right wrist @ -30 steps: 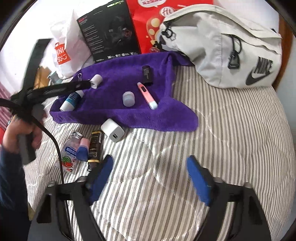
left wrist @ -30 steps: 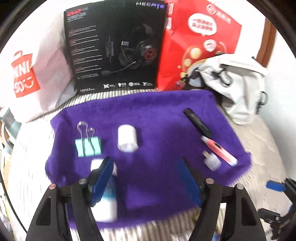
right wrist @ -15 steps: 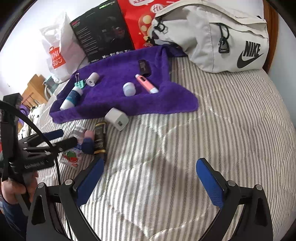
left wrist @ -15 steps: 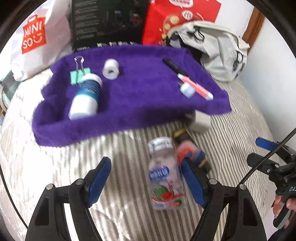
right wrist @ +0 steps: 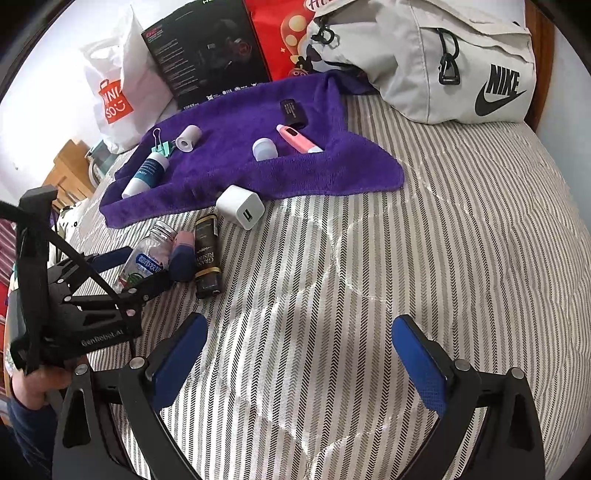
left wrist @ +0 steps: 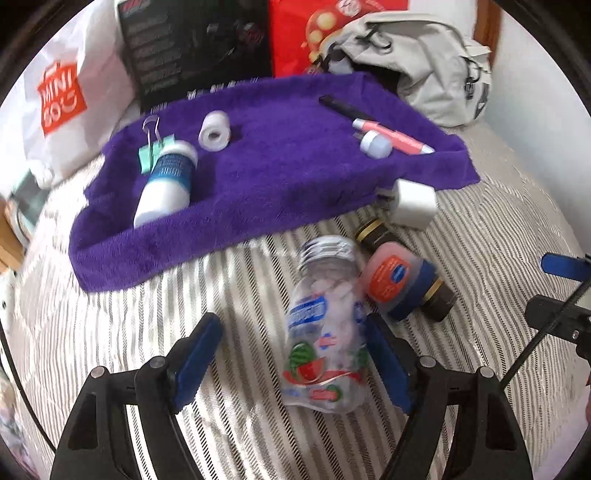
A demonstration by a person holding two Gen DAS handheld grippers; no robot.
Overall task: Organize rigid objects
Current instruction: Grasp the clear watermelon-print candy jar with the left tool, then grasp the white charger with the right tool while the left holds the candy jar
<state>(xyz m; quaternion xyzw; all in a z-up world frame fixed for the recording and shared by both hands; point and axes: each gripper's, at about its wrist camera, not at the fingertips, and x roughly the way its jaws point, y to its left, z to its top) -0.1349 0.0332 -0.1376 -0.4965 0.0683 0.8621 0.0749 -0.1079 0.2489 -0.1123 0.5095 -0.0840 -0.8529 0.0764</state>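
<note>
A clear bottle [left wrist: 325, 332] with a watermelon label lies on the striped bed cover, between the fingers of my open left gripper [left wrist: 293, 332] and closer to the right finger. Beside it lie a red-and-blue tube [left wrist: 395, 280], a dark bottle [left wrist: 439, 295] and a white charger cube [left wrist: 413, 203]. The purple towel [left wrist: 277, 177] carries a white-and-blue bottle [left wrist: 166, 181], a green binder clip [left wrist: 151, 155], a tape roll [left wrist: 215, 131], a black stick [left wrist: 343, 107], a pink pen [left wrist: 391, 136] and a small cap [left wrist: 375, 144]. My right gripper [right wrist: 299, 325] hangs open over bare cover.
A grey Nike bag [right wrist: 443, 62], a black headset box [right wrist: 207, 55], a red bag [right wrist: 280, 33] and a white shopping bag [right wrist: 114, 96] line the back of the bed. Wooden furniture [right wrist: 70, 173] stands at the left. A hand [right wrist: 33, 384] holds the left gripper.
My left gripper has drawn back from the towel and come down around the clear bottle on the bed cover. The right gripper has shifted a little and stays open.
</note>
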